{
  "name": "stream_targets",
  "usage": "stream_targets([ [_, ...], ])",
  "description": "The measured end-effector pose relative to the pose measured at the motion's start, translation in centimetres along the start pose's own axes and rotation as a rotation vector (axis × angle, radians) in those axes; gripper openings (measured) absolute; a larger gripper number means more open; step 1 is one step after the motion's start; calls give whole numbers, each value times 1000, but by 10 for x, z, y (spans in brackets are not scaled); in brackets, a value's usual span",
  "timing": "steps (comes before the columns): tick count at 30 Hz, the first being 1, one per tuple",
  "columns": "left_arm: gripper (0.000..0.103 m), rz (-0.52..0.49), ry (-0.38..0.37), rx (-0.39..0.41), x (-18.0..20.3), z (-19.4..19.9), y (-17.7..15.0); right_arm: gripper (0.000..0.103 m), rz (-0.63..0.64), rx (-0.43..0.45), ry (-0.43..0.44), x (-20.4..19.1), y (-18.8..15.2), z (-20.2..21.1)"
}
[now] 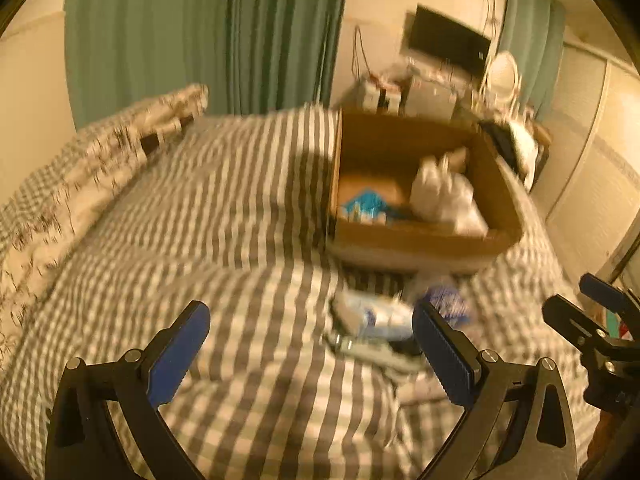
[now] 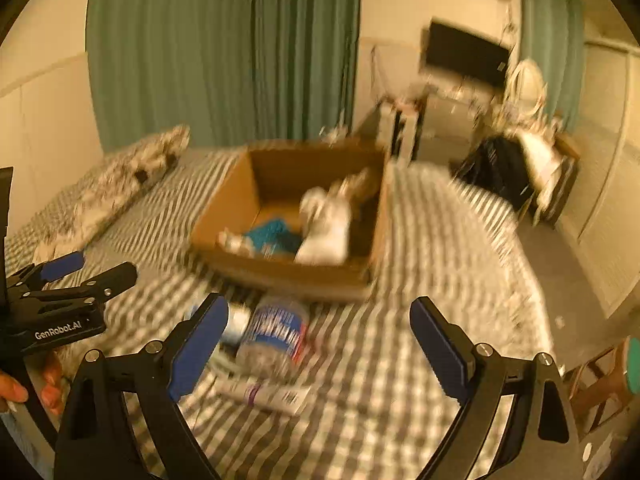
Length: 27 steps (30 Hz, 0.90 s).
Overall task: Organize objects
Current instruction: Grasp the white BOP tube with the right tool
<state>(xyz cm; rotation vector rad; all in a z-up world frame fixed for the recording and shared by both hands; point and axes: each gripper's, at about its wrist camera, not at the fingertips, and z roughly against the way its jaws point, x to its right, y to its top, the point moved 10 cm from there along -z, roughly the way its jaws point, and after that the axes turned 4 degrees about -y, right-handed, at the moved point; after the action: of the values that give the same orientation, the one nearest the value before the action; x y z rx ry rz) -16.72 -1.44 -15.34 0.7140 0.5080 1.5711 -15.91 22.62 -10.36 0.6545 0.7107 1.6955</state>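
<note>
An open cardboard box (image 1: 416,236) (image 2: 280,272) stands on the checked bed, holding a white bag (image 1: 444,196) (image 2: 326,224) and a blue packet (image 1: 366,204) (image 2: 274,236). In front of it lie a plastic bottle with a blue label (image 2: 276,334) (image 1: 446,304), a white tube (image 2: 268,396) and other small blurred items (image 1: 372,328). My left gripper (image 1: 310,340) is open and empty, hovering above the bed just left of the items. My right gripper (image 2: 318,340) is open and empty above the bottle. Both views are blurred.
A patterned pillow (image 1: 120,140) (image 2: 132,176) lies at the bed's far left. Green curtains (image 1: 208,32), a wall TV (image 1: 448,40) and a cluttered dresser with a mirror (image 2: 524,120) stand beyond the bed. A chair (image 2: 600,380) is at the right.
</note>
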Motion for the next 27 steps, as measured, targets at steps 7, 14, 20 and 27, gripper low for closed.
stream_targets([
  [7, 103, -5, 18, -92, -5, -11, -22, 92, 43, -157, 67, -21, -42, -52],
  [14, 103, -61, 65, -115, -18, -6, -33, 89, 136, -308, 110, -43, -75, -81],
  [20, 103, -51, 60, -119, -28, -1, -37, 85, 271, -337, 101, -65, -95, -58],
  [27, 103, -24, 46, -129, -35, -2, -40, 62, 309, -379, 224, -90, -115, -22],
])
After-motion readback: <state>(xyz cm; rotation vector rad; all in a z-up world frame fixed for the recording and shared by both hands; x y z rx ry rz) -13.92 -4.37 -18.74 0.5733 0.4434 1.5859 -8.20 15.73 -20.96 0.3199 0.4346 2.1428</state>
